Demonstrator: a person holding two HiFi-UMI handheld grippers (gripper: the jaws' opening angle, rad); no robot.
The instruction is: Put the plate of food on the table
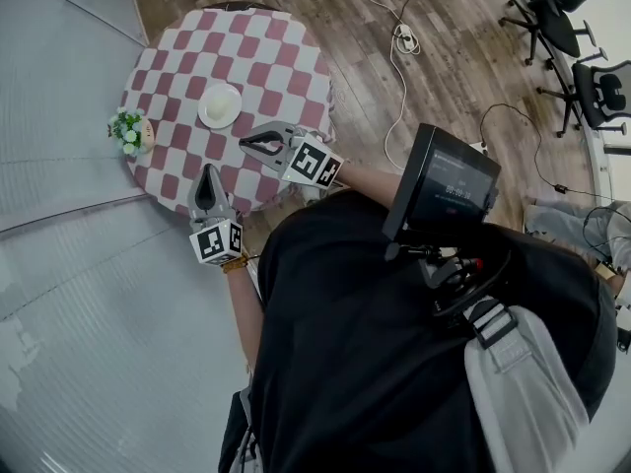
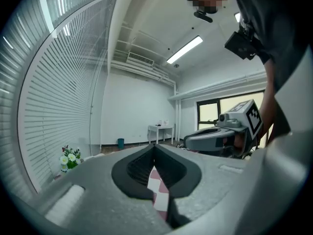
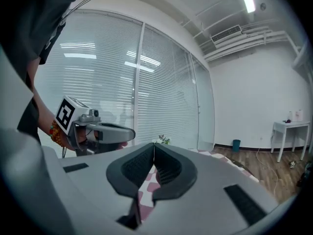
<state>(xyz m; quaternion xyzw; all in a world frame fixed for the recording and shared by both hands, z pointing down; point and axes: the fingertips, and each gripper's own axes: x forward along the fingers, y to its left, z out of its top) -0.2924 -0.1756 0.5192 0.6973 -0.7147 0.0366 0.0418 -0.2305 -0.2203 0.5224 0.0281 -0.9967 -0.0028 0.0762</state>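
Observation:
A white plate of pale food (image 1: 219, 104) rests on the round table (image 1: 286, 67) with its red and white checked cloth, near the table's middle. My left gripper (image 1: 207, 177) hovers over the table's near edge, shut and empty, its tips touching. My right gripper (image 1: 252, 143) hangs just right of and below the plate, also shut with nothing in it. In the left gripper view the jaws (image 2: 154, 147) meet over the checked cloth, and the right gripper (image 2: 217, 138) shows at the right. The right gripper view shows its closed jaws (image 3: 154, 146) and the left gripper (image 3: 100, 131).
A small pot of flowers (image 1: 129, 131) stands at the table's left edge by the window blinds (image 1: 49, 87). A white cable and power strip (image 1: 404, 39) lie on the wooden floor, and office chairs (image 1: 562, 18) stand at the far right. A white side table (image 2: 160, 129) stands at the far wall.

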